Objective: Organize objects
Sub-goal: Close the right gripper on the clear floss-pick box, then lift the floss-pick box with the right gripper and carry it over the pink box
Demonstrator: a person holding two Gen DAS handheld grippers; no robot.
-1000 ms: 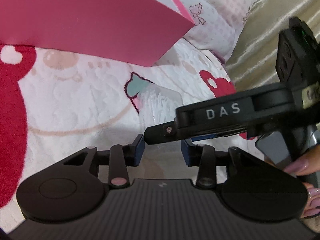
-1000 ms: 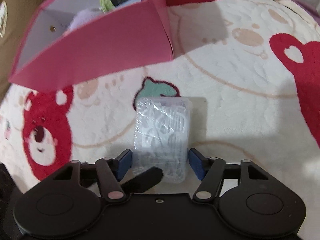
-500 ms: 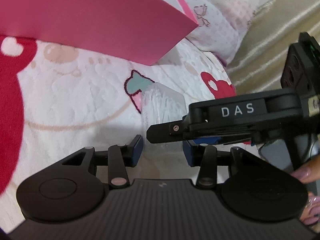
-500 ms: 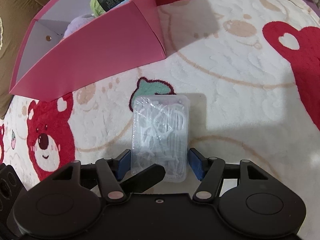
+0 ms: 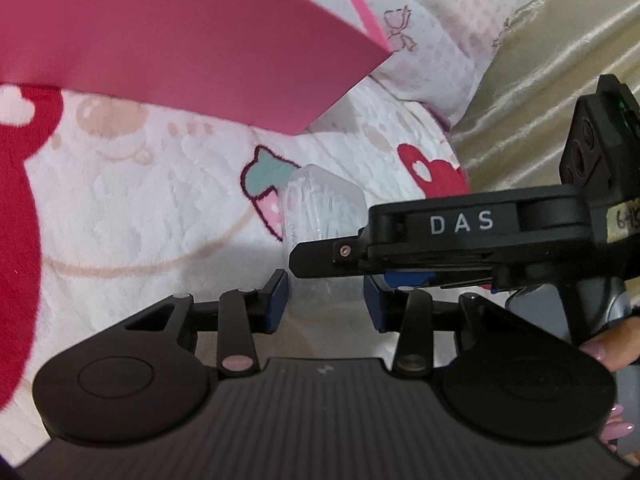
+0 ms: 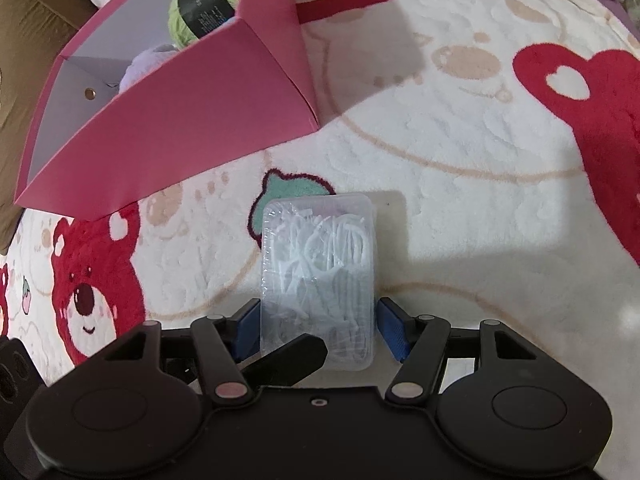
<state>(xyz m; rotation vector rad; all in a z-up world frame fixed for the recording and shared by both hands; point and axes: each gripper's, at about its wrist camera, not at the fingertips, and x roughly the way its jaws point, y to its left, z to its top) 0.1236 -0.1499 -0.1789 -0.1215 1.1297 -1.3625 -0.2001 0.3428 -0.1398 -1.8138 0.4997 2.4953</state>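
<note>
Right wrist view puts the clear plastic box (image 6: 318, 276) of white floss picks at the centre: it lies flat on the fleece blanket (image 6: 460, 140), its far end over a small strawberry print. The right tongs (image 6: 318, 330) straddle its near end, blue pads on either side; the left pad looks to be touching the box, the right pad seems to stand a sliver off, so I cannot tell whether they pinch it yet. The left tongs (image 5: 325, 300) come in from the side, low at the same end. Their jaws are closing a little, with the box's near end between the pads, and no firm contact shows; the right tool crosses just above them.

Beyond the box stands a pink box (image 6: 168, 120), open at the top, already holding a green yarn ball (image 6: 200, 4) and something lilac. Judging by that, some sorting is done; the floss box is not yet lifted or put in.
</note>
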